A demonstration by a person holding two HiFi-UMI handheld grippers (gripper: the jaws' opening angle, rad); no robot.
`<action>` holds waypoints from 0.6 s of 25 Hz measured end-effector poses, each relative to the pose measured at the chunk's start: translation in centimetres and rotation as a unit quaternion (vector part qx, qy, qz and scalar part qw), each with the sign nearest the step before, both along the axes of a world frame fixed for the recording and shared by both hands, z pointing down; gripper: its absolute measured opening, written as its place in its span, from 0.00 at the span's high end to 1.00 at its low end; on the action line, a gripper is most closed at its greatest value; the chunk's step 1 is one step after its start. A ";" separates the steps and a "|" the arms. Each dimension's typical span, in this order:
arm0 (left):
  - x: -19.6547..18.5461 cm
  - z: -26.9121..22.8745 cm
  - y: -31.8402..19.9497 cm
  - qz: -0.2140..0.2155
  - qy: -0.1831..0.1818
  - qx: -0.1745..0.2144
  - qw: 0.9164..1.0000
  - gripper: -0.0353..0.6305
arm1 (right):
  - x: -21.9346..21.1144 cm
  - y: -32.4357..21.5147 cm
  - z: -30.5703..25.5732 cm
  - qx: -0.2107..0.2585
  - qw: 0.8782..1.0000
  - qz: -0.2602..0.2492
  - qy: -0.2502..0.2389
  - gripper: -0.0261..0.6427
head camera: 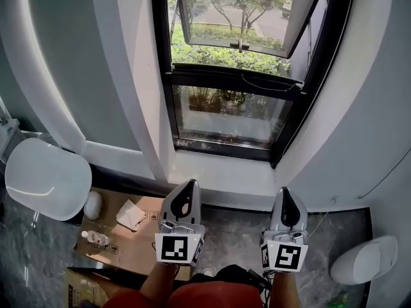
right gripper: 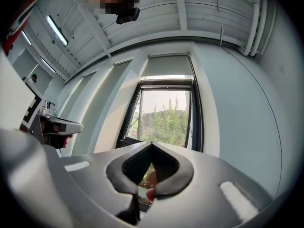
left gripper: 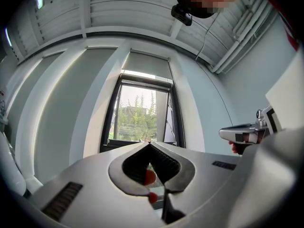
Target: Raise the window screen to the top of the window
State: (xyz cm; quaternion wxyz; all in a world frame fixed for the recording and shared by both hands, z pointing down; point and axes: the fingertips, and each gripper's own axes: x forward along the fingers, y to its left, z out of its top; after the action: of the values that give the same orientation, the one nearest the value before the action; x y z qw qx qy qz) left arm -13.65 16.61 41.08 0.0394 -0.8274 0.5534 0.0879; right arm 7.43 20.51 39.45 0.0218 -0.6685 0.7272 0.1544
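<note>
The window (head camera: 231, 69) is your landmark: a tall black-framed opening in the pale wall, with its upper sash swung outward onto trees and a fixed pane below. A pale shade panel (right gripper: 168, 66) sits directly above the window. The window screen (right gripper: 166, 83) can only be made out as a dark bar across the very top of the window, just under that panel; its mesh cannot be told.

Left of the window and lower, a white round-backed chair (head camera: 48, 178) stands on the floor. Below the window's left corner lies a flat cardboard box (head camera: 122, 233), and to the right of the window, near the floor, sits a white rounded seat (head camera: 363, 262).

Your left gripper (head camera: 190, 183) and right gripper (head camera: 284, 191) are side by side below the window sill (head camera: 218, 172), both aimed at the window and well apart from it. Each has its jaws pressed together at the tips with nothing between them.

On the box, below the window's left side, rest a crumpled white paper (head camera: 130, 214) and a small clear bottle (head camera: 96, 238).
</note>
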 end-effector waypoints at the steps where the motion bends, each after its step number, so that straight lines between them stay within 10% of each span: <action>1: -0.1 0.0 -0.3 0.000 -0.001 0.002 1.000 0.94 | -0.1 -0.3 -0.1 0.002 1.000 0.001 0.001 0.94; 15: 2.5 -0.2 -7.1 -0.002 0.004 0.018 1.000 0.94 | 2.4 -7.1 0.4 0.017 1.000 0.001 0.022 0.94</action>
State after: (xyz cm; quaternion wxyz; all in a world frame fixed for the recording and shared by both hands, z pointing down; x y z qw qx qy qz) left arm -11.11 9.46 40.91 0.0520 -0.8252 0.5534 0.1007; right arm 9.83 13.42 39.82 0.0167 -0.6650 0.7243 0.1812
